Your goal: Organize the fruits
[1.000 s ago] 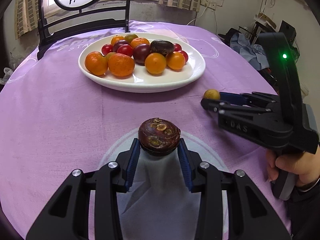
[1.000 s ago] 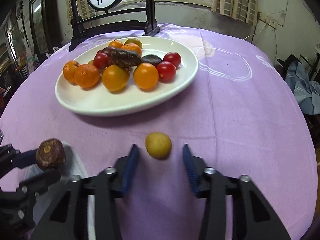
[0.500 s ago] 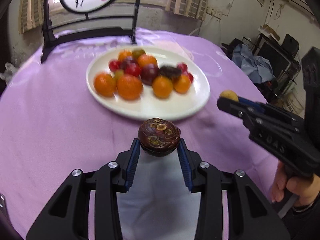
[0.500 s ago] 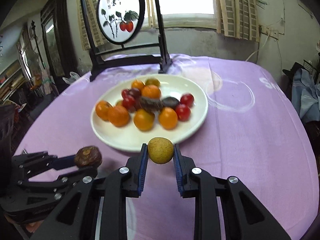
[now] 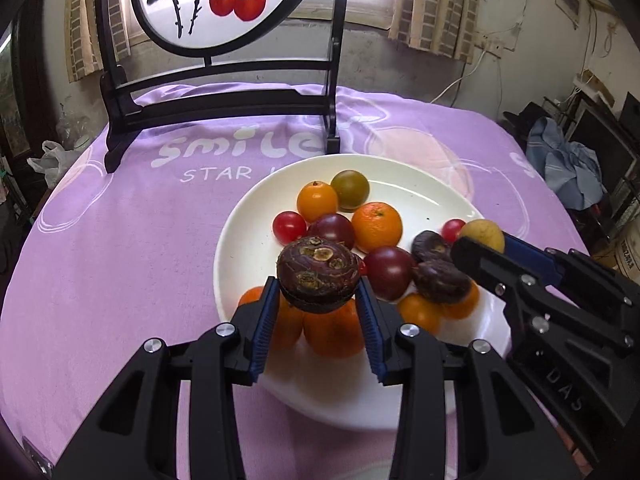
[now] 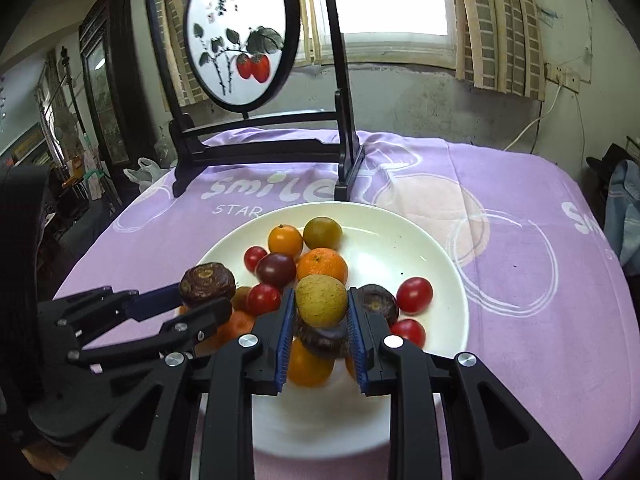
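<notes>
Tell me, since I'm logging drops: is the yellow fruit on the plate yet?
Not yet. The yellow fruit sits clamped in the right gripper, above the plate.

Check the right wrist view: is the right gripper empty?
No, the right gripper is shut on a yellow fruit above the white plate.

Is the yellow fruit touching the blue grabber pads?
Touching. In the right wrist view, the yellow fruit sits squeezed between both blue pads of the right gripper, no gap either side.
</notes>
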Action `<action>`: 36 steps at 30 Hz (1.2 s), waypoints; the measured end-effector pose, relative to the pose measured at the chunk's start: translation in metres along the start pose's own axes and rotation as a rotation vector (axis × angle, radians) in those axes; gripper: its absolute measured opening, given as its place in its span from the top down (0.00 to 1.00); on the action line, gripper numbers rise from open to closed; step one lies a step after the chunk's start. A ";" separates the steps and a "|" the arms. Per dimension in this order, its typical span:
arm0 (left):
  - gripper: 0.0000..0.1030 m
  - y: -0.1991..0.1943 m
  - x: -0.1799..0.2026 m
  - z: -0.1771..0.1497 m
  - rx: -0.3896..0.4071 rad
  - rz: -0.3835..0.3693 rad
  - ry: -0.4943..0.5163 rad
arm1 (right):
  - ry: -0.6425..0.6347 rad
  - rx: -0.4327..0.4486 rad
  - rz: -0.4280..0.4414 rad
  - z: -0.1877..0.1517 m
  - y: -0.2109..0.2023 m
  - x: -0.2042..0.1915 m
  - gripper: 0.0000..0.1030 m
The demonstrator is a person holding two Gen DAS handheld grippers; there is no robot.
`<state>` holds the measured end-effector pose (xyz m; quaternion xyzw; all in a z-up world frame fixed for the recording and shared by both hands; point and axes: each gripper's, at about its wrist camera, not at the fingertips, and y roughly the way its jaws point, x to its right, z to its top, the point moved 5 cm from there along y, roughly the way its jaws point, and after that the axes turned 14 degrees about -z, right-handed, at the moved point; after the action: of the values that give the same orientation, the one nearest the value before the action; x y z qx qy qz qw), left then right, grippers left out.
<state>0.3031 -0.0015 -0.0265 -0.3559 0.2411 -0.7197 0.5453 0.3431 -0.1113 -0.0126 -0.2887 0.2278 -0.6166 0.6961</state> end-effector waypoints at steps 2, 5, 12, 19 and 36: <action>0.53 0.003 -0.004 0.001 0.012 0.040 -0.014 | 0.023 -0.027 0.002 0.001 0.012 0.004 0.63; 0.36 -0.001 -0.007 0.001 0.044 0.048 -0.039 | 0.077 -0.019 0.007 -0.002 0.012 0.017 0.50; 0.29 -0.025 0.000 -0.013 0.072 0.054 -0.014 | 0.061 -0.025 -0.048 -0.027 -0.008 0.037 0.31; 0.25 -0.054 0.014 -0.051 0.086 0.043 -0.014 | 0.077 -0.055 -0.044 -0.076 -0.048 0.048 0.14; 0.12 -0.088 0.030 -0.134 0.085 0.026 -0.001 | 0.012 -0.048 -0.095 -0.149 -0.090 0.041 0.12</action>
<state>0.1406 -0.0106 -0.0393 -0.3297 0.2146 -0.7220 0.5692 0.1835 -0.1763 -0.0582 -0.3122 0.2324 -0.6451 0.6575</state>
